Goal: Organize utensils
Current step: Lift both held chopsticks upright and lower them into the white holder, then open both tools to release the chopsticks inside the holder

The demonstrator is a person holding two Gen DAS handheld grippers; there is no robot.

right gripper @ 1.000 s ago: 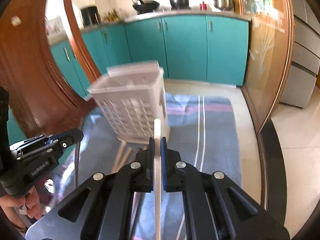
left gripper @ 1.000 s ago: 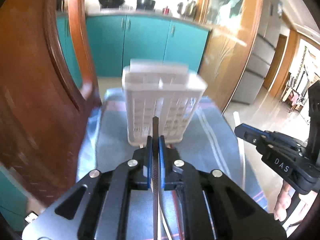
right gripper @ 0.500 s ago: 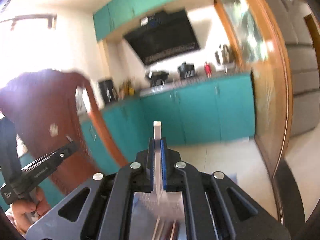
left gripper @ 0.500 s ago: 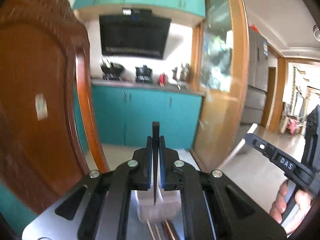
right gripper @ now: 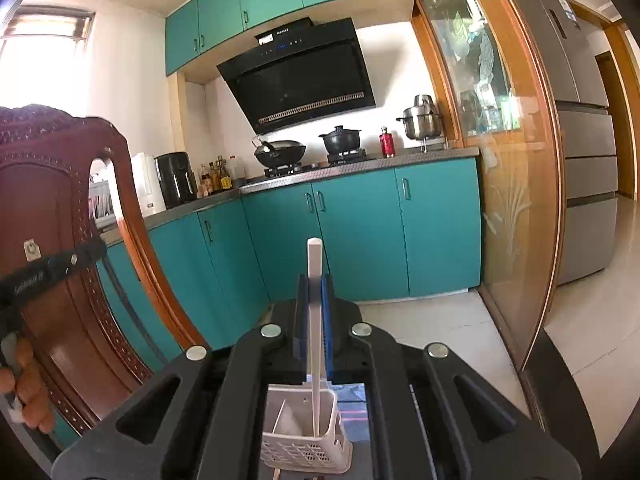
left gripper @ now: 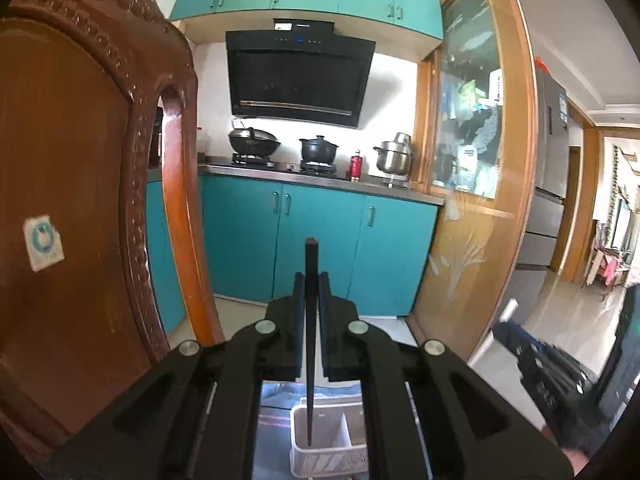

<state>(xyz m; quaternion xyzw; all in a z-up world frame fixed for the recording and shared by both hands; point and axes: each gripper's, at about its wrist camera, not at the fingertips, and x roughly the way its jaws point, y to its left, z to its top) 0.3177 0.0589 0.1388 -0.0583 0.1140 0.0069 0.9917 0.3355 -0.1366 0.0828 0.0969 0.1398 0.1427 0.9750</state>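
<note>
My left gripper (left gripper: 311, 280) is shut on a black chopstick (left gripper: 310, 320) that stands upright, its lower tip inside the left compartment of the white slotted utensil basket (left gripper: 320, 456) below. My right gripper (right gripper: 315, 282) is shut on a white chopstick (right gripper: 315, 320), also upright, its lower end inside the right compartment of the same basket (right gripper: 304, 448). The right gripper also shows at the lower right of the left wrist view (left gripper: 548, 372), and the left gripper at the left edge of the right wrist view (right gripper: 48, 270).
A carved wooden chair back (left gripper: 80, 200) stands close on the left. Teal kitchen cabinets (left gripper: 312, 240) with pots on the counter lie ahead. A wood-framed glass door (right gripper: 512, 160) and a fridge (right gripper: 580, 120) are to the right. The basket stands on a blue striped cloth (right gripper: 356, 404).
Both grippers have tilted from looking down at the basket to pointing level at the kitchen, swinging each chopstick upright with its lower end in the basket.
</note>
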